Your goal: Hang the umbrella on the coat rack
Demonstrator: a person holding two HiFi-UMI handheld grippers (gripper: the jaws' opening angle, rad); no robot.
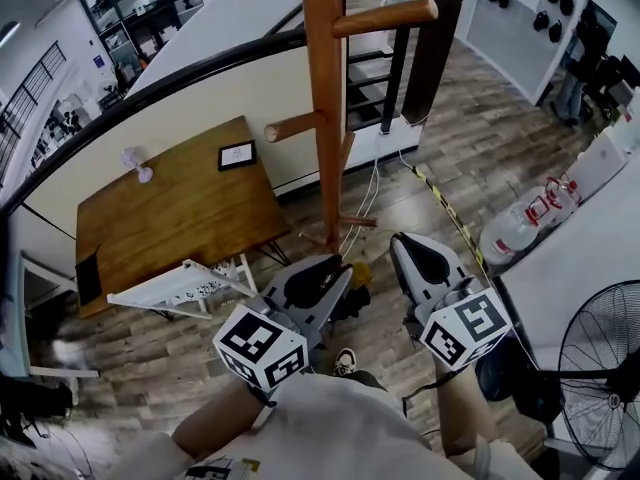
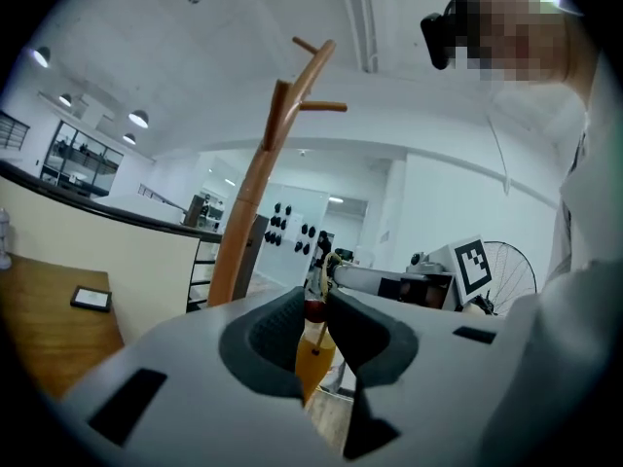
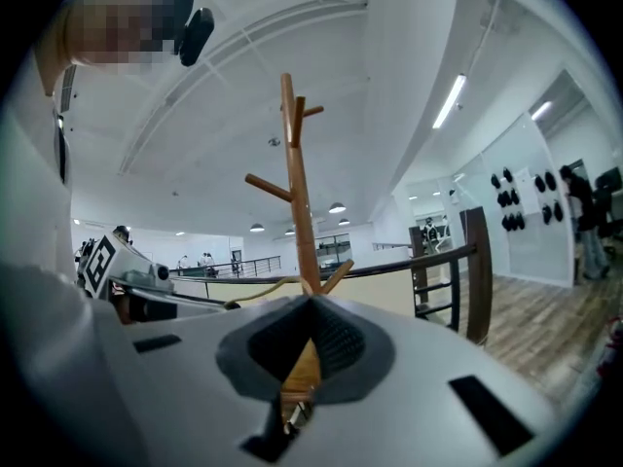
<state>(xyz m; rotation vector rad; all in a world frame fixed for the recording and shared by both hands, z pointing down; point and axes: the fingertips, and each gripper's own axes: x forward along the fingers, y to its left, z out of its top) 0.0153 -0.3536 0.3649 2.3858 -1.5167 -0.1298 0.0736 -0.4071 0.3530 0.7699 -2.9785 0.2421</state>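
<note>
The wooden coat rack [image 1: 325, 98] stands just ahead of me, its pegs sticking out left and right; it also rises in the left gripper view [image 2: 248, 212] and the right gripper view [image 3: 297, 193]. A small yellow umbrella [image 1: 358, 271] hangs between the two grippers, mostly hidden by them. My left gripper [image 1: 335, 268] is shut on a dark red knob at the umbrella's end [image 2: 313, 309], the yellow body [image 2: 313, 353] hanging below the jaws. My right gripper [image 1: 405, 248] is shut on the umbrella's yellow-orange part [image 3: 302, 368]. A yellow cord [image 3: 253, 288] runs between the two grippers.
A wooden table [image 1: 180, 208] with a tablet [image 1: 237, 154] stands at the left, a white folded rack [image 1: 185, 286] leaning at its near edge. A black railing [image 1: 150, 93] runs behind. Right of me are a white gas cylinder [image 1: 520, 230] and a floor fan [image 1: 600, 358].
</note>
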